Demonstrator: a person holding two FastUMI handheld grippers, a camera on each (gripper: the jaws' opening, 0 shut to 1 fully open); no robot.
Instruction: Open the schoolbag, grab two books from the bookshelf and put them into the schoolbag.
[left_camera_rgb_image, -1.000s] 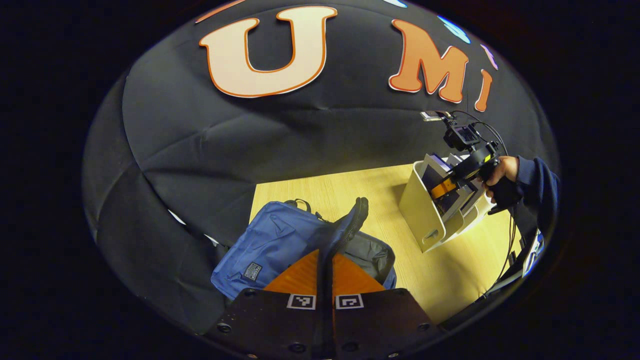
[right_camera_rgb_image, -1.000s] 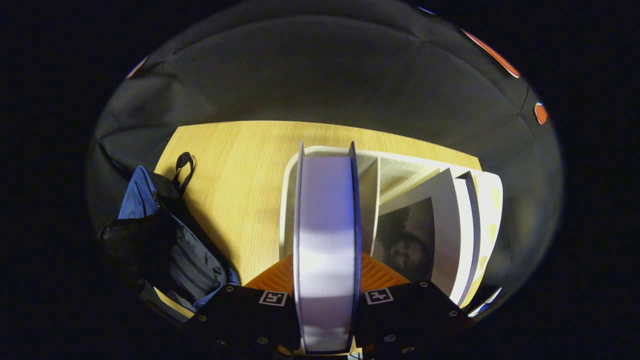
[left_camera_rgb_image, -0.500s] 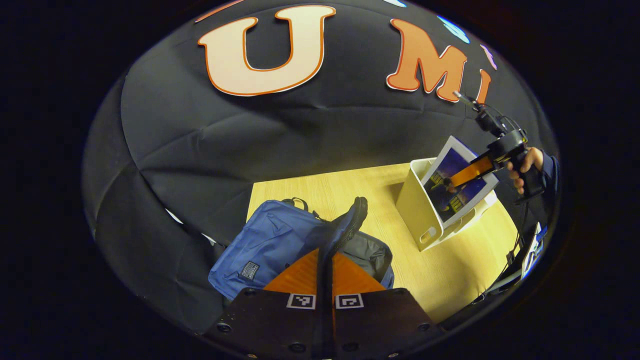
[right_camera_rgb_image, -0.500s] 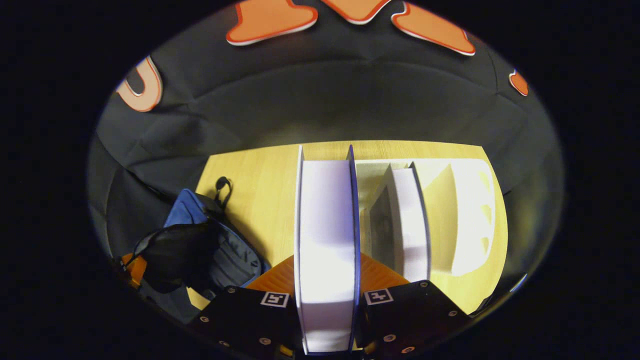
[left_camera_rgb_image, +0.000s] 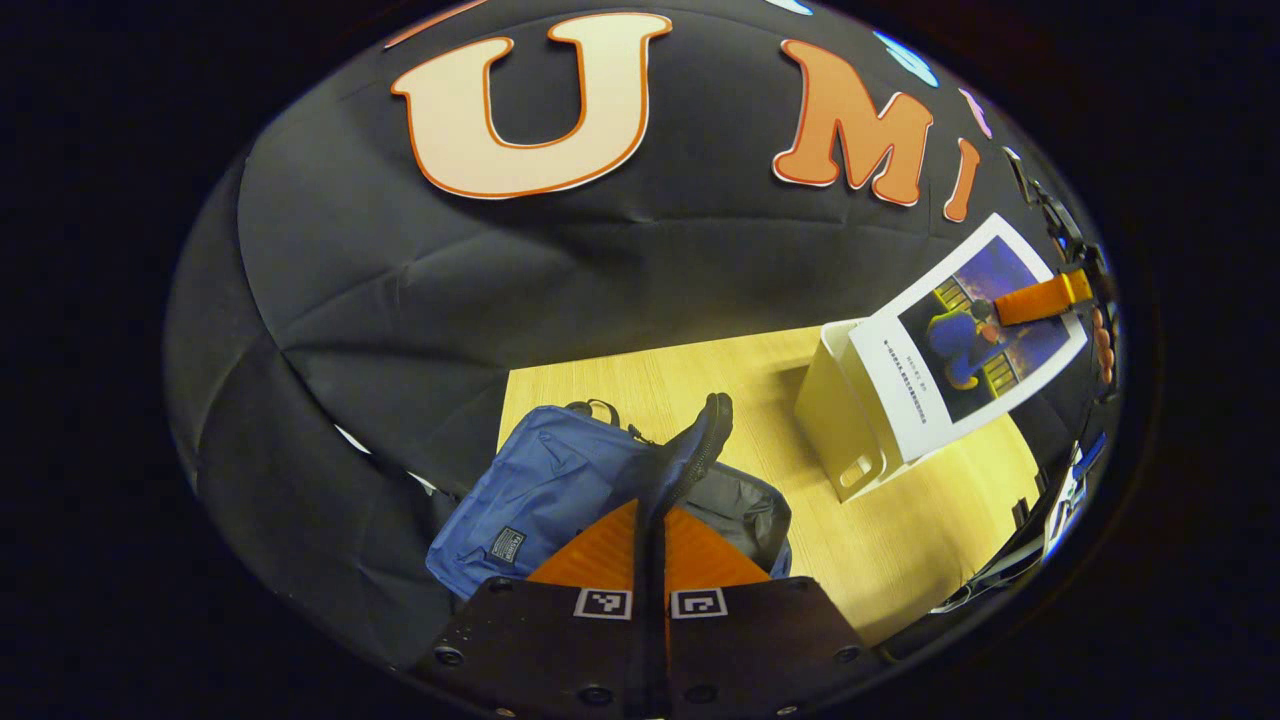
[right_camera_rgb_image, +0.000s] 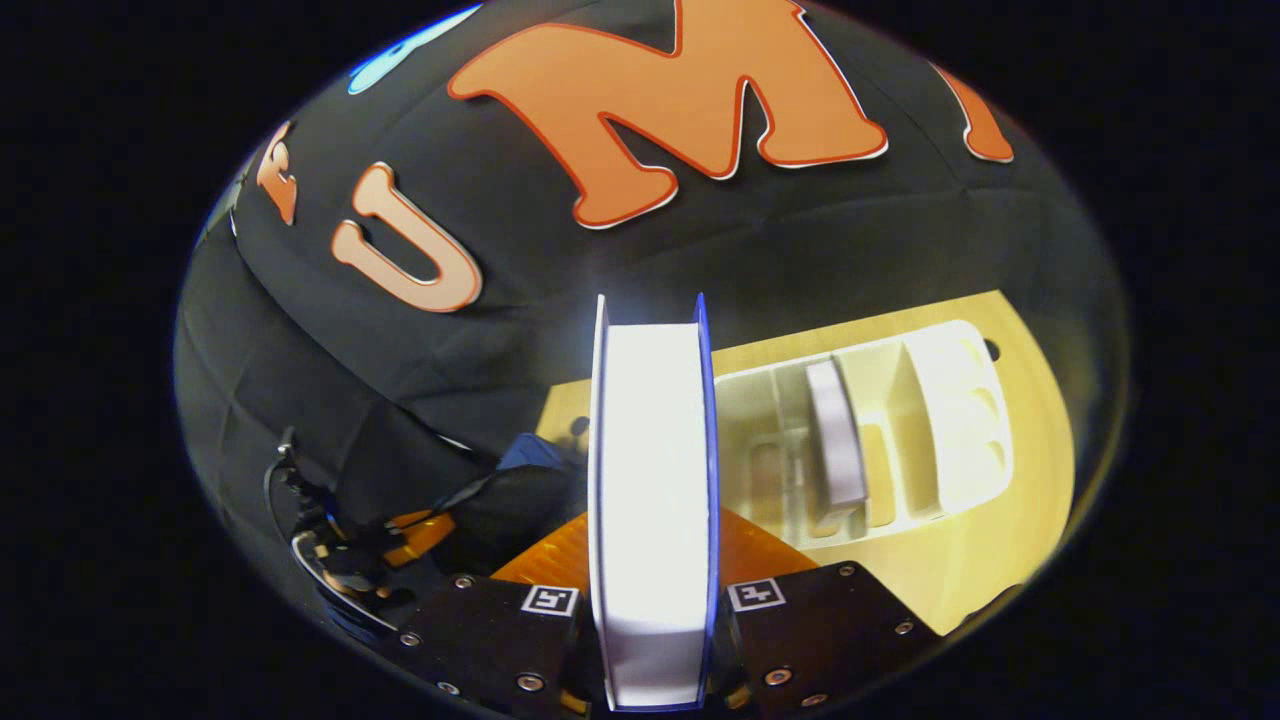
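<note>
Clamping white-edged book (right_camera_rgb_image: 652, 500), right hand-held gripper (right_camera_rgb_image: 652, 560); left hand-held gripper (left_camera_rgb_image: 650, 540) pinching blue schoolbag (left_camera_rgb_image: 540, 485) flap.

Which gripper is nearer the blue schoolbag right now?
Left. The left gripper is shut on the schoolbag's flap; the right gripper holds a book high above the bookshelf.

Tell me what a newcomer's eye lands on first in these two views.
First, the book clamped in the right tool, lifted clear above the cream bookshelf, where one book remains. Next, the blue schoolbag on the wooden table, its flap pinched upright by the left tool, showing the grey lining.
</note>
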